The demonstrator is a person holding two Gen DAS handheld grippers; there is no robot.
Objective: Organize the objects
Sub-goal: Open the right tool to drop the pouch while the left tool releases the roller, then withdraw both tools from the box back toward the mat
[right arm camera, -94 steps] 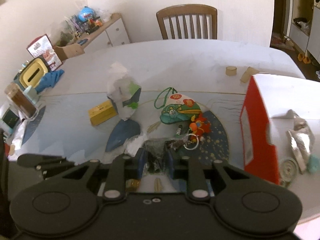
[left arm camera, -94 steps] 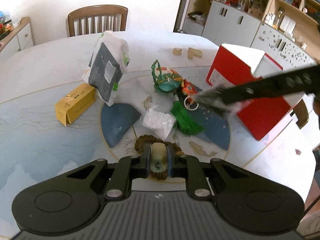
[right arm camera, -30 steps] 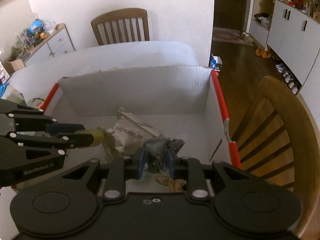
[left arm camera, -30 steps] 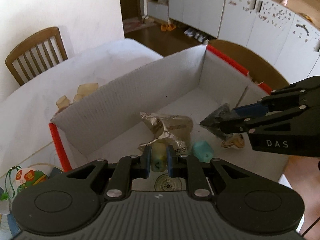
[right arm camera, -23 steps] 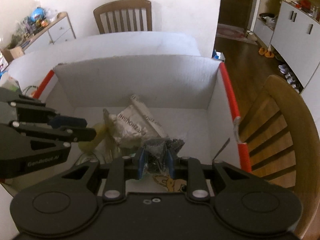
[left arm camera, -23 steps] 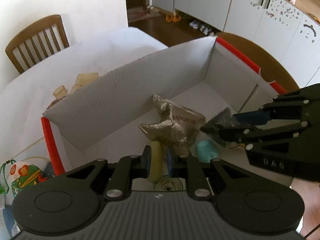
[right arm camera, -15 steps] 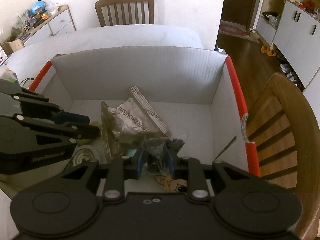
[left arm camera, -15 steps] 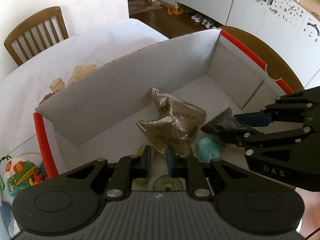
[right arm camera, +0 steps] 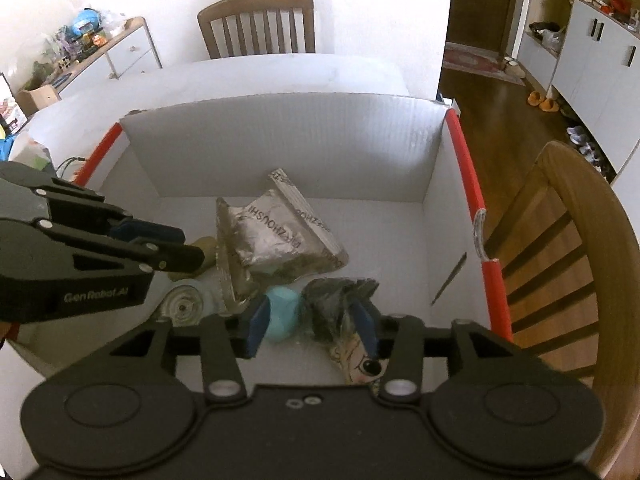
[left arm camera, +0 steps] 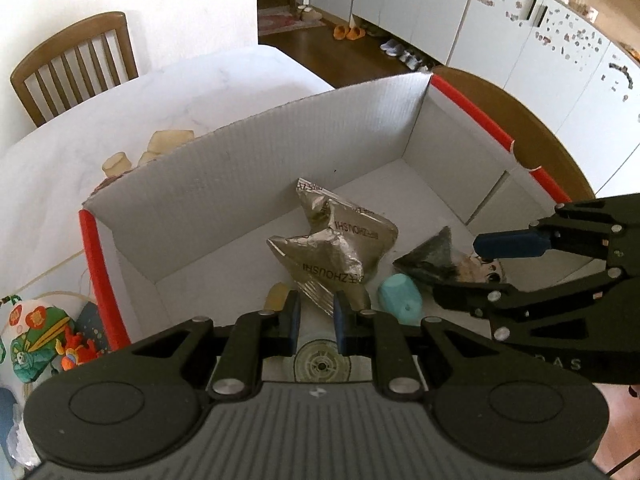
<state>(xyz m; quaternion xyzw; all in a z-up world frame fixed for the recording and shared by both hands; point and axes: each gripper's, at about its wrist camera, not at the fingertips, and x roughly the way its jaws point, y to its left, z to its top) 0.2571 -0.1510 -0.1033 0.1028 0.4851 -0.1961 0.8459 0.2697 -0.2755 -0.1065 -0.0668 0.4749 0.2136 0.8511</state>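
1. The dark crinkled plastic packet [right arm camera: 338, 300] lies on the floor of the white corrugated cardboard box with red edges [right arm camera: 280, 148], between the spread blue-padded fingers of the right gripper [right arm camera: 312, 320]; it sits nearer the right-hand finger, and whether it touches that pad cannot be told.
2. The right gripper's fingers are parted wide and grip nothing. A paper piece printed with a cartoon face [right arm camera: 362, 364] lies partly under the packet, beneath the right-hand finger.
3. A turquoise rounded plastic piece [right arm camera: 282, 312] rests just inside the right gripper's left-hand finger, beside the packet.
4. The pale yellow cylindrical object [left arm camera: 276, 296] lies on the box floor just outside the left-hand finger of the left gripper [left arm camera: 314, 316], free of it.
5. The left gripper's fingers stand a little apart and hold nothing; a corner of the crumpled silver foil bag [left arm camera: 336, 248] shows in the gap between them.
6. A round clear disc [left arm camera: 320, 364] lies below the left fingertips.
7. Outside the box, on the white table [left arm camera: 180, 92], are pale wooden blocks [left arm camera: 148, 152] and a colourful embroidered pouch [left arm camera: 36, 344].
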